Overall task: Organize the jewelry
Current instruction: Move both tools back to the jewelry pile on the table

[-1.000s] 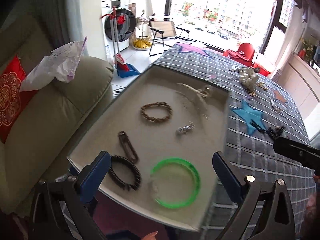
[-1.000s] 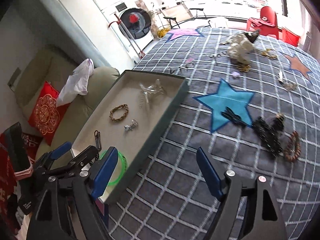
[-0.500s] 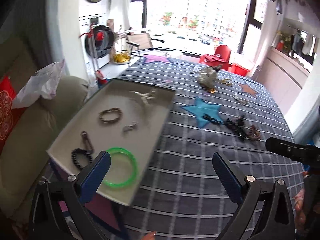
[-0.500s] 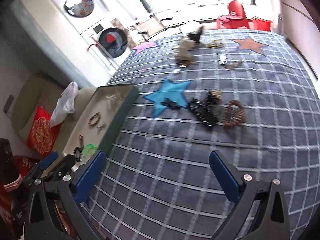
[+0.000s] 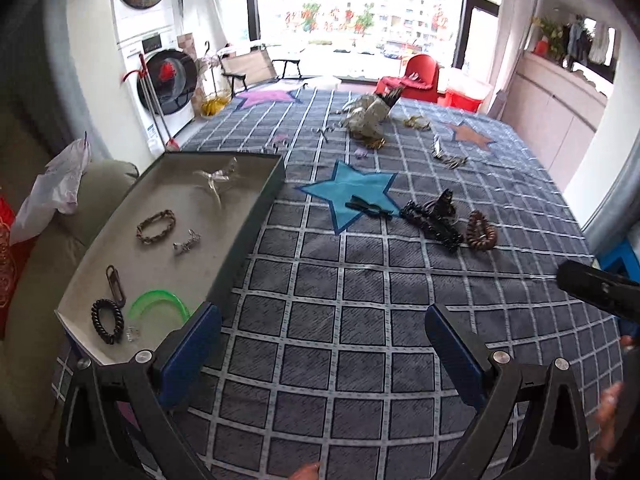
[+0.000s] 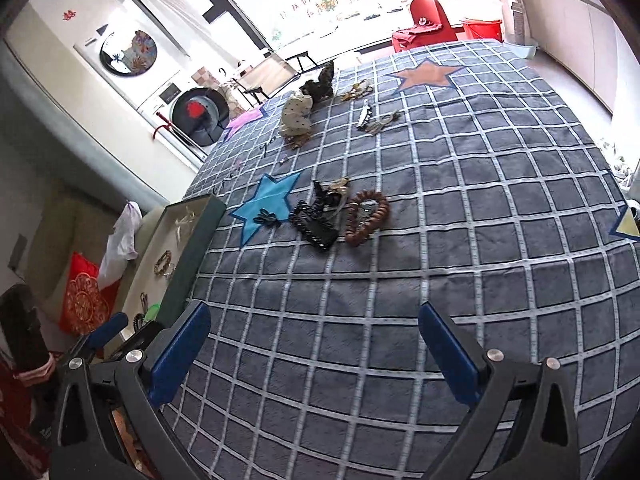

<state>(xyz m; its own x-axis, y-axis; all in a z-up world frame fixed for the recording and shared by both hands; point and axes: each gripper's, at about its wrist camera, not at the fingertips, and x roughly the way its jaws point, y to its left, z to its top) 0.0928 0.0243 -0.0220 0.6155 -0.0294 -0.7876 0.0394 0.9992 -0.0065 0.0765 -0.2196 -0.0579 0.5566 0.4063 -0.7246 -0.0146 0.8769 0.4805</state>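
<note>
Daylight from a wide window falls across a table spread with a grey checked cloth [image 5: 360,340] bearing sewn-on stars, a blue star [image 5: 346,194] nearest the middle. Along the cloth's left edge sits a shallow grey tray [image 5: 256,216]. It holds a green bangle [image 5: 160,304], a black coil hair tie [image 5: 106,320], a brown braided bracelet [image 5: 156,226], a dark clip [image 5: 115,280], a small silver piece [image 5: 186,242] and a pale ribbon-like piece [image 5: 214,178] at the far end.

Beyond both grippers, well apart from their fingers, loose pieces lie on the cloth just right of the blue star: a black hair claw [image 6: 314,228], a brown beaded bracelet [image 6: 366,216] touching or nearly touching it, and a small black bow clip [image 5: 368,208] on the star itself. Farther back lie a spotted cream pouch [image 6: 296,114] and scattered gold and silver bits.

Left gripper [image 5: 320,340] hovers over bare cloth with its blue-padded fingers [image 5: 192,344] spread wide, holding nothing; its left finger overlaps the tray's near corner in view. Right gripper [image 6: 314,344] is likewise spread wide and empty over bare cloth, its fingers [image 6: 448,350] touching nothing.
</note>
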